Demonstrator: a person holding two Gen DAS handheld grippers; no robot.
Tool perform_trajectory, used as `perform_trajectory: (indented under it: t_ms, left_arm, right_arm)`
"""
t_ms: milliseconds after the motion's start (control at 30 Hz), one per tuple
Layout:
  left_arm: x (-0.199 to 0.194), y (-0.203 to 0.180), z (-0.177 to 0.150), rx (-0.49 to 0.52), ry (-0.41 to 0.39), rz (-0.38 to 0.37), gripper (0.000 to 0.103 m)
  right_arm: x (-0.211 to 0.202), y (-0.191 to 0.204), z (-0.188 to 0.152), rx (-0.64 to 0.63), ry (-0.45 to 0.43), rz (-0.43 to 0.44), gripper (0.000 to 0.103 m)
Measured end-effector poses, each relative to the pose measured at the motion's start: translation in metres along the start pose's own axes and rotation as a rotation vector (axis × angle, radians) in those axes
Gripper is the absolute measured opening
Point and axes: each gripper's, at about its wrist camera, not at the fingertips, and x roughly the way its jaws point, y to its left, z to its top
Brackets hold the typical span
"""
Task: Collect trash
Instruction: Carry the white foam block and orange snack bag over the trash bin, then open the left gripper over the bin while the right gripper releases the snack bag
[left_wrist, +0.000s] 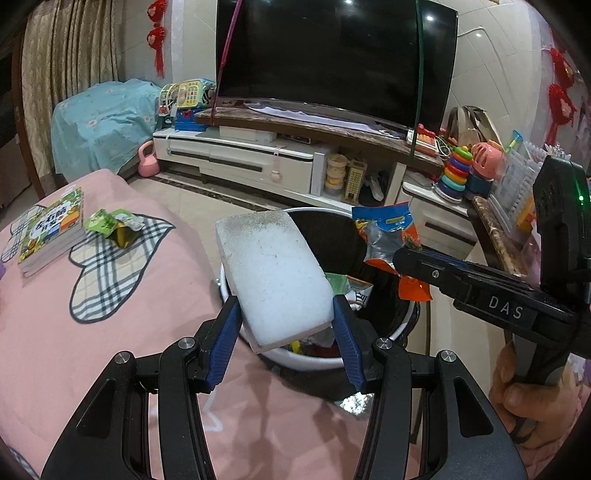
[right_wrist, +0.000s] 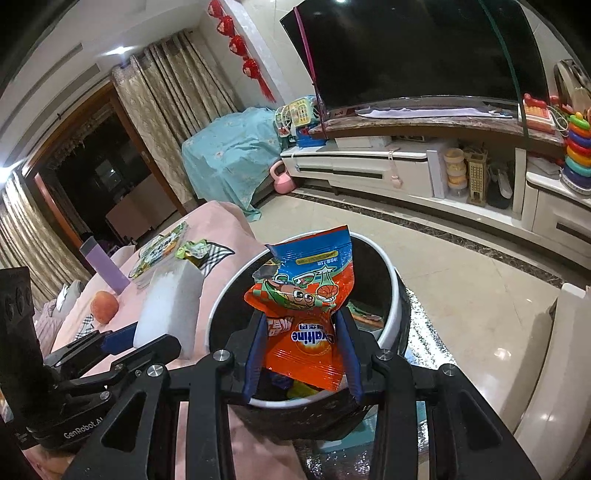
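Left gripper (left_wrist: 286, 314) clamped on white sponge (left_wrist: 273, 273), right gripper (right_wrist: 303, 347) on orange snack wrapper (right_wrist: 306, 306), both over bin (right_wrist: 397, 299).

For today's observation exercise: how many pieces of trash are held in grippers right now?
2: a white foam block in the left gripper, an orange snack wrapper in the right gripper, both over the bin.

Beyond the fingers: a book (left_wrist: 51, 230) on the pink cover (left_wrist: 122, 350), a dark TV (left_wrist: 332, 55), a pink kettlebell (left_wrist: 148, 158).
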Motion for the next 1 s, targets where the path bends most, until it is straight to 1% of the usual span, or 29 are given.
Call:
perform_trajectory:
  t_ms: [367,1000]
  left_arm:
    - [0.024,-0.003,0.002,-0.004,0.046,-0.023,0.05]
    - [0.037,0.001,0.009,-0.01,0.078,-0.027,0.05]
  right_arm:
    - [0.01,-0.004,0.006,-0.008,0.031,-0.008,0.038]
    - [0.028,-0.005,0.016,-0.021,0.084,-0.016,0.039]
